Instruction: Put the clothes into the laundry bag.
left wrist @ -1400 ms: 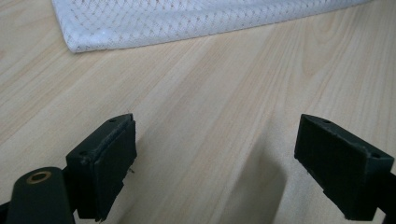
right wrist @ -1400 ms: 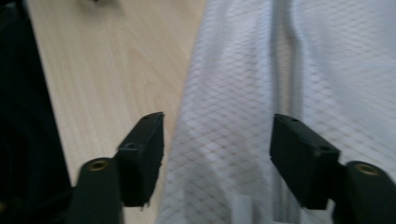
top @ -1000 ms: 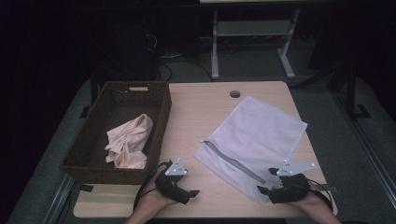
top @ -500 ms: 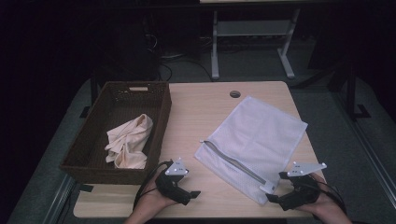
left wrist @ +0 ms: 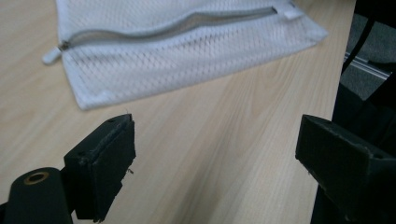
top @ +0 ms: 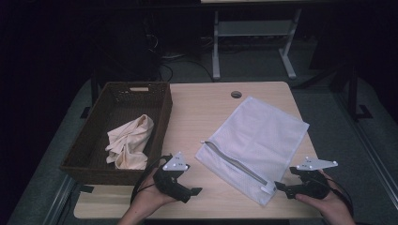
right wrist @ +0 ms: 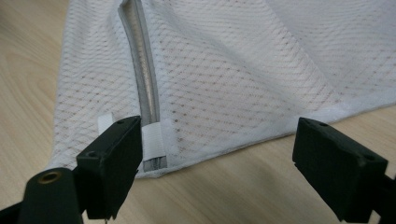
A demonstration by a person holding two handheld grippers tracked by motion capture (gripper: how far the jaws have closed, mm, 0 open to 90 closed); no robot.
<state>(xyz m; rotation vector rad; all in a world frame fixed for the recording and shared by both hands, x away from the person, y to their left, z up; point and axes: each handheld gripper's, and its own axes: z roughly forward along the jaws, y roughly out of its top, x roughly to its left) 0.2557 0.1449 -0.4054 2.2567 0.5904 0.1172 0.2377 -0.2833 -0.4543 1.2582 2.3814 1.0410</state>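
Wooden table (top: 206, 112), mesh bag (top: 263, 136) nearing its right edge — right tongs (right wrist: 217, 154) agape

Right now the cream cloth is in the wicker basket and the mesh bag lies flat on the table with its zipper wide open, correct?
Not quite. The zipper on the mesh bag is closed along its whole length, as the right gripper view shows. The rest holds: the cream cloth is in the wicker basket, and the bag lies flat on the table.

tool (left wrist: 215, 158): jaws wide apart | mesh bag (left wrist: 187, 51): flat on table (left wrist: 224, 154)
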